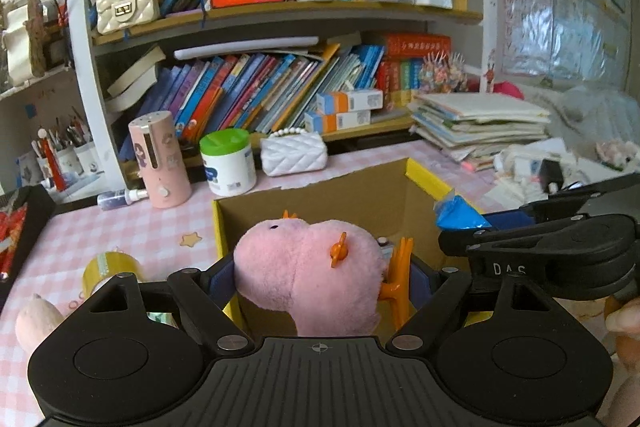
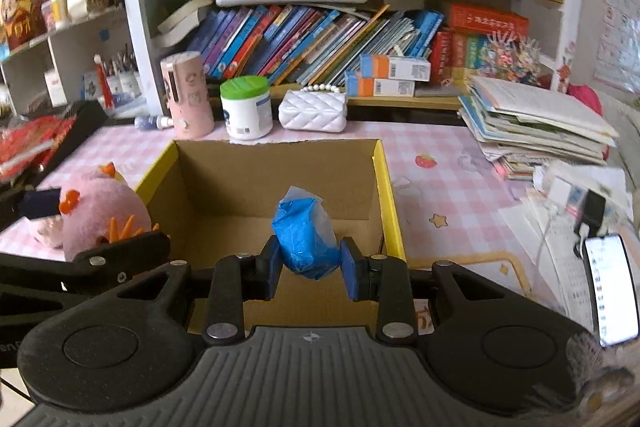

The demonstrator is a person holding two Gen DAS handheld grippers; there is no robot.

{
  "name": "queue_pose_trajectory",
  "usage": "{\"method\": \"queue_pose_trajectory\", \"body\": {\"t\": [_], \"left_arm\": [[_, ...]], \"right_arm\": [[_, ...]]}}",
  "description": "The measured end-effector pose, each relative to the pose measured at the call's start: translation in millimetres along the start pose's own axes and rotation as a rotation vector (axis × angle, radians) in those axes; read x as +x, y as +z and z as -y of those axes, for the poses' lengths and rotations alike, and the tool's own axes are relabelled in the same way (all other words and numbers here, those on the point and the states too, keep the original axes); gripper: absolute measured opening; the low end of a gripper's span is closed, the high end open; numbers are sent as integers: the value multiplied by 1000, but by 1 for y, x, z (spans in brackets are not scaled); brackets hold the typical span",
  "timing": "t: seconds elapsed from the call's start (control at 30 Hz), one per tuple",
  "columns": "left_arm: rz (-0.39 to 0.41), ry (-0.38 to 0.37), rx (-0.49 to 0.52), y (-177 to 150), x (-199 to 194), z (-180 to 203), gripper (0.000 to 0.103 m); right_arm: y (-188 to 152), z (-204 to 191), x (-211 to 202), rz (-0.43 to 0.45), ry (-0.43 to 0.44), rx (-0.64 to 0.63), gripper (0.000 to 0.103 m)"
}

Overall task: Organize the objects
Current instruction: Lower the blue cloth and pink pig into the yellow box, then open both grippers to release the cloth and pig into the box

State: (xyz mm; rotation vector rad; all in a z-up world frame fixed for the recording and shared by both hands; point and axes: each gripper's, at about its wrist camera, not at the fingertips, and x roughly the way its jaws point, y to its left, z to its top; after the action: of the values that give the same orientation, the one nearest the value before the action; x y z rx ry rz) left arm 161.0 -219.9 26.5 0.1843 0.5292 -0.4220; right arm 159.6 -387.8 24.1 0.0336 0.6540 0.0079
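- Left gripper (image 1: 320, 279) clamped on the pink plush toy (image 1: 308, 275), over the cardboard box (image 2: 276, 179).
- Right gripper (image 2: 310, 267) pinching the blue bag (image 2: 302, 239) above it.
- Box looks empty; tape roll (image 1: 106, 267) waits on the table.

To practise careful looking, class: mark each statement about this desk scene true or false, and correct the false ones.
1. The left gripper holds a pink plush toy. True.
2. The right gripper is open and holds nothing. False: it is shut on a blue packet.
3. The cardboard box stands on a pink checked tablecloth. True.
4. The white tub behind the box has a red lid. False: its lid is green.
5. The white quilted purse lies inside the box. False: it sits on the desk behind it.
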Motion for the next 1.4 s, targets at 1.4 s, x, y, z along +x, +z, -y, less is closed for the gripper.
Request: {"method": "queue_pose_trajectory", "body": {"t": [1.4], "left_arm": [[-135,34,3,-12,34,6,87]], "right_arm": [[5,-10,65,-170,-16,-298,31]]}}
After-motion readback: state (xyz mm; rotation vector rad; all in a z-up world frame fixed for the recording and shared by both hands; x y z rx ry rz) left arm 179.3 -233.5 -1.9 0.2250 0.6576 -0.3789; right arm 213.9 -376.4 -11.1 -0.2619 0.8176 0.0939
